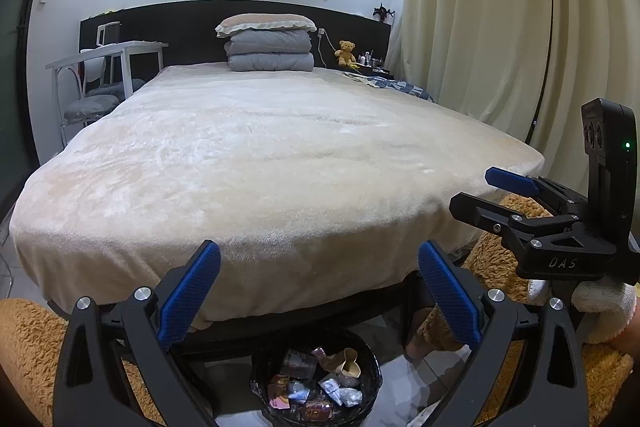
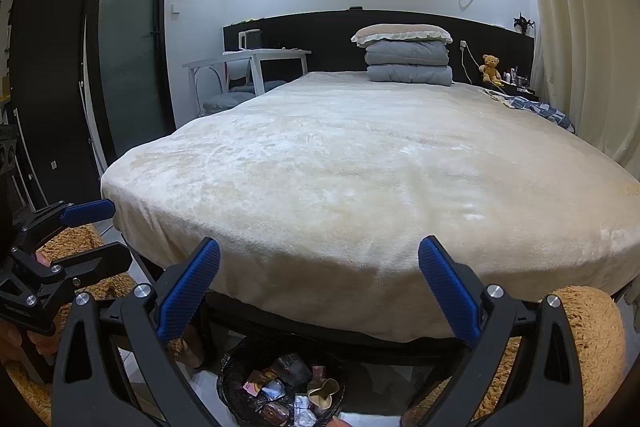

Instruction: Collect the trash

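A black-lined trash bin [image 1: 316,383] stands on the floor at the foot of the bed, holding several wrappers and crumpled scraps; it also shows in the right wrist view [image 2: 280,391]. My left gripper [image 1: 320,291] is open and empty, held above the bin. My right gripper [image 2: 320,287] is open and empty, also above the bin. The right gripper shows at the right of the left wrist view [image 1: 480,191], and the left gripper at the left of the right wrist view [image 2: 108,231]. The cream bed cover [image 1: 260,155] shows no trash on it.
A folded grey quilt with a pillow [image 1: 268,45] and a teddy bear [image 1: 346,53] sit at the headboard. A white desk and chairs [image 1: 104,75] stand left of the bed, curtains [image 1: 500,27] right. A dark door [image 2: 124,39] is at the left.
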### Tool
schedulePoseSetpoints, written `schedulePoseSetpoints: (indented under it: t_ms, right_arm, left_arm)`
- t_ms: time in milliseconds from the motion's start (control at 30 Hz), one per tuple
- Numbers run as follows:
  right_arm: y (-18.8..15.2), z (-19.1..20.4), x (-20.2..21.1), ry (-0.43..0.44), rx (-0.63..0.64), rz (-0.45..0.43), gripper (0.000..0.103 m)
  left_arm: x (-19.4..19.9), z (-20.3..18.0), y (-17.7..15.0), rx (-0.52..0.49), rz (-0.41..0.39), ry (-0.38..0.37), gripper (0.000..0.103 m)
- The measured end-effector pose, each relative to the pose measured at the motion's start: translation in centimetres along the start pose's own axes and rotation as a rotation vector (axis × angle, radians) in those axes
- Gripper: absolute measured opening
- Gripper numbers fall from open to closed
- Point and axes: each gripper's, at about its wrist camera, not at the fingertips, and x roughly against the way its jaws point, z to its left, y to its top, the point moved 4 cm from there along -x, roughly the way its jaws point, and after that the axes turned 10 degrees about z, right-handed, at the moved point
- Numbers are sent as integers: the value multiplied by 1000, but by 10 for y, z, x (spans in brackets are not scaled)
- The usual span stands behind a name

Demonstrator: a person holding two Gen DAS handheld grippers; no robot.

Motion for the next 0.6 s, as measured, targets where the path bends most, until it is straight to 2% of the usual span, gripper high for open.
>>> schedulePoseSetpoints:
  t_ms: [600]
  right_arm:
    - [-3,-3,-2,-23,9,-1,98]
  left_arm:
    - [2,-1,3,-7,-14,18,96]
